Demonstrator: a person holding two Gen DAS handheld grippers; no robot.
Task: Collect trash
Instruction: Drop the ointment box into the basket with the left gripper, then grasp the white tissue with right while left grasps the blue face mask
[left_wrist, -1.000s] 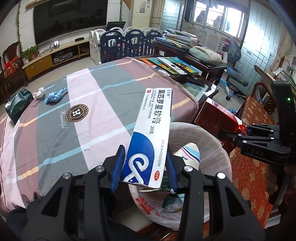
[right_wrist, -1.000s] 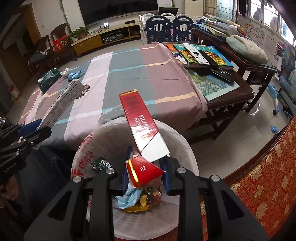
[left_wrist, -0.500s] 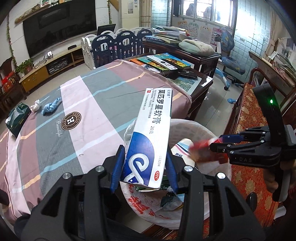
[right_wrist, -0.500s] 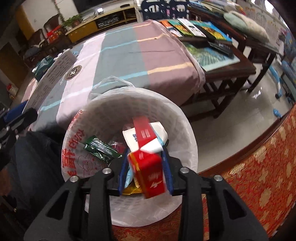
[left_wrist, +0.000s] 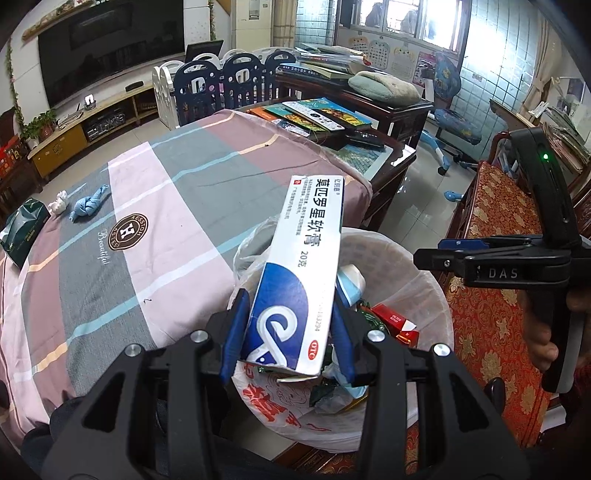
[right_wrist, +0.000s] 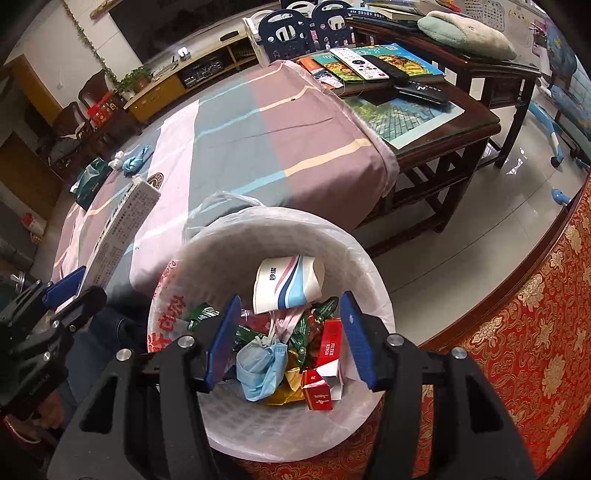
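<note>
My left gripper (left_wrist: 288, 332) is shut on a white and blue ointment box (left_wrist: 299, 273), held upright over the near rim of the white lined trash bin (left_wrist: 424, 269). My right gripper (right_wrist: 290, 336) is open and empty above the bin (right_wrist: 369, 266). The red cigarette box (right_wrist: 327, 354) lies inside the bin among a blue face mask (right_wrist: 262, 365), a paper cup (right_wrist: 288, 284) and green wrappers. The right gripper also shows in the left wrist view (left_wrist: 443, 253) over the bin's right side. On the striped tablecloth (left_wrist: 147, 229) lie a blue knotted cloth (left_wrist: 88, 203), a white crumpled scrap (left_wrist: 59, 201) and a dark green packet (left_wrist: 24, 229).
A dark wooden side table (right_wrist: 443, 122) with books and remotes stands beyond the bed-like table. A red patterned cushion seat (right_wrist: 517, 332) runs along the right. A child's fence (left_wrist: 229, 81) and TV cabinet (left_wrist: 92, 122) stand at the back.
My right gripper opened and the red cigarette box dropped into the bin. My left gripper moved slightly toward the bin with the ointment box.
</note>
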